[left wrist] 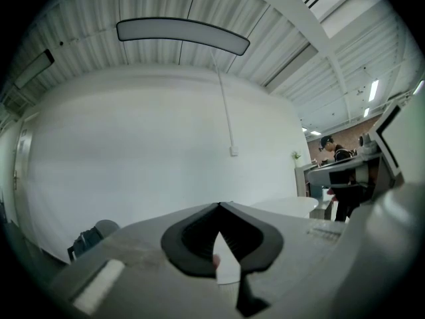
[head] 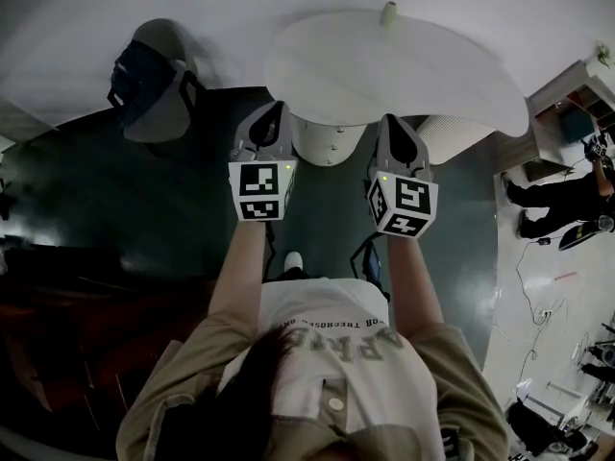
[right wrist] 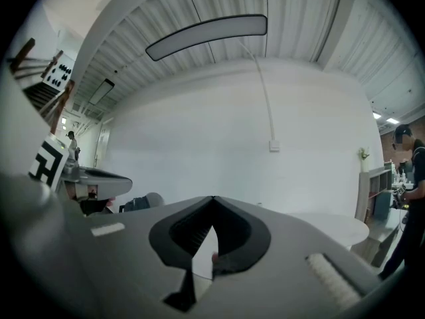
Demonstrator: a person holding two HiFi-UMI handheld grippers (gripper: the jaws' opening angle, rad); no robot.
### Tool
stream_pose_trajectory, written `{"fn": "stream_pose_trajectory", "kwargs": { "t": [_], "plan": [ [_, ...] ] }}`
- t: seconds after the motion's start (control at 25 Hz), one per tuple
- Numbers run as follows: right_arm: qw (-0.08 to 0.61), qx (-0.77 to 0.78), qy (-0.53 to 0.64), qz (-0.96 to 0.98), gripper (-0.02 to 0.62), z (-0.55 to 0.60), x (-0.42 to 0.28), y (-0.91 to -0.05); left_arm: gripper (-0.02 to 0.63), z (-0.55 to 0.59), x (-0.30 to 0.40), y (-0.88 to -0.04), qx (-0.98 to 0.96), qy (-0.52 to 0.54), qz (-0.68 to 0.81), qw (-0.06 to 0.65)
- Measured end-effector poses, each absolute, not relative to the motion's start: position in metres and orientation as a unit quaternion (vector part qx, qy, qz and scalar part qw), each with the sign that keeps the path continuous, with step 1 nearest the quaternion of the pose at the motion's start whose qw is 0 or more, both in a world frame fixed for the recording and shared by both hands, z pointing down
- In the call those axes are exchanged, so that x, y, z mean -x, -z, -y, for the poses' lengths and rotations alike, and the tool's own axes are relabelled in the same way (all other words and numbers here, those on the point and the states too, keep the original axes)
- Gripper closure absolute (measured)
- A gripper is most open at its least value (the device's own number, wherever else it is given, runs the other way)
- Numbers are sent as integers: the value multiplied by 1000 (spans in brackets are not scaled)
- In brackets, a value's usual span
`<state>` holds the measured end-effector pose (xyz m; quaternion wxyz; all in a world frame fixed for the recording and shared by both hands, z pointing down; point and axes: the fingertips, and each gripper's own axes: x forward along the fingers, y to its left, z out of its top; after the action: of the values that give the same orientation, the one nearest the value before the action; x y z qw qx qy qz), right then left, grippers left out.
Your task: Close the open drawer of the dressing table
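No open drawer shows in any view. A white curved tabletop [head: 404,70] on a round white pedestal [head: 327,142] stands just ahead of me, against a white wall. My left gripper [head: 272,113] and right gripper [head: 397,125] are held side by side, pointing level at the table. In the left gripper view the left gripper [left wrist: 219,206] has its jaws together with nothing between them, and the tabletop [left wrist: 285,206] lies to its right. In the right gripper view the right gripper [right wrist: 213,198] is likewise shut and empty, with the tabletop [right wrist: 332,226] beyond it.
A grey chair with a dark bag [head: 154,80] stands at the left of the table. A small plant [head: 388,12] sits at the table's far edge. A person [head: 562,200] stands by shelves at the right, and cables [head: 538,305] lie on the floor there.
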<state>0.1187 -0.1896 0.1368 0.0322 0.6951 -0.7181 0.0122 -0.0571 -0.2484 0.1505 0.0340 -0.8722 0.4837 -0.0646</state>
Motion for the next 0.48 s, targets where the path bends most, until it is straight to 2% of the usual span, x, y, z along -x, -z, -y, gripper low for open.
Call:
{"fn": "stream_pose_trajectory", "kwargs": {
  "t": [0.48],
  "plan": [
    [29, -693, -5, 720, 594, 185, -123, -132, 598, 245, 56, -152, 871, 66, -485, 34]
  ]
}}
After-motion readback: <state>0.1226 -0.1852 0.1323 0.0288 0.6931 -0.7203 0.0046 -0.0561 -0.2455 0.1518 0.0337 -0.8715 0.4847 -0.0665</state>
